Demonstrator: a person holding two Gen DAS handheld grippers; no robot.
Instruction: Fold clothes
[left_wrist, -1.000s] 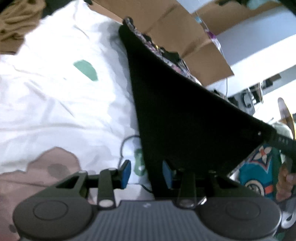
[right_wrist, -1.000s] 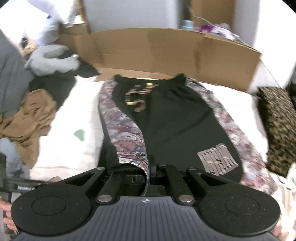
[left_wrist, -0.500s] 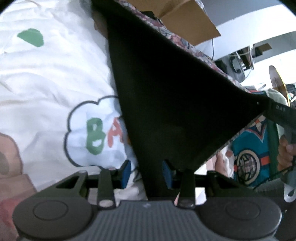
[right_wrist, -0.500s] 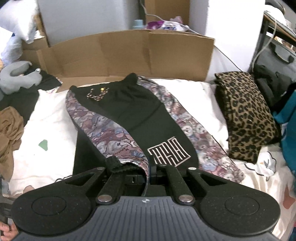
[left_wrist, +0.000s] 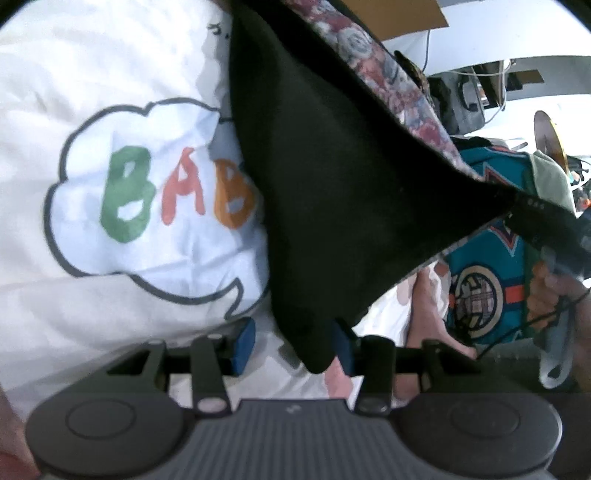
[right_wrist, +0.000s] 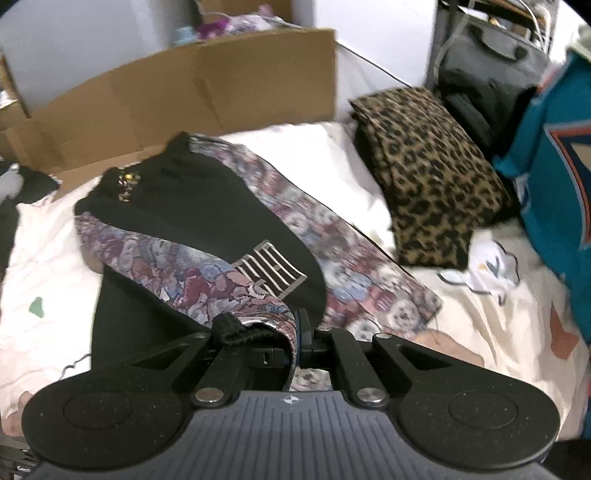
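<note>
Black trousers (right_wrist: 192, 206) with flowered side panels and a white logo lie on the bed sheet (right_wrist: 498, 314). One leg is lifted and drawn taut. My right gripper (right_wrist: 298, 343) is shut on that leg's hem, beside the black ribbed cuff (right_wrist: 240, 330). In the left wrist view the same leg (left_wrist: 332, 166) stretches as a black sheet from the right gripper's grip at the right edge down to my left gripper (left_wrist: 292, 345). Its jaws are opening. The cloth's lowest corner hangs between the blue pads (left_wrist: 243, 343), close to the right one, and is not pinched.
A folded leopard-print cloth (right_wrist: 428, 184) lies on the bed to the right of the trousers. Cardboard (right_wrist: 207, 88) stands along the far edge, a dark bag (right_wrist: 480, 74) behind it. A teal jersey (right_wrist: 554, 166) is at the far right. A person's hand (left_wrist: 543, 291) holds the right gripper.
The left gripper sank toward the sheet, so the lettered cloud print grew, and its pads spread off the cloth. The right gripper swung right with the hem; the leopard cloth came nearer.
</note>
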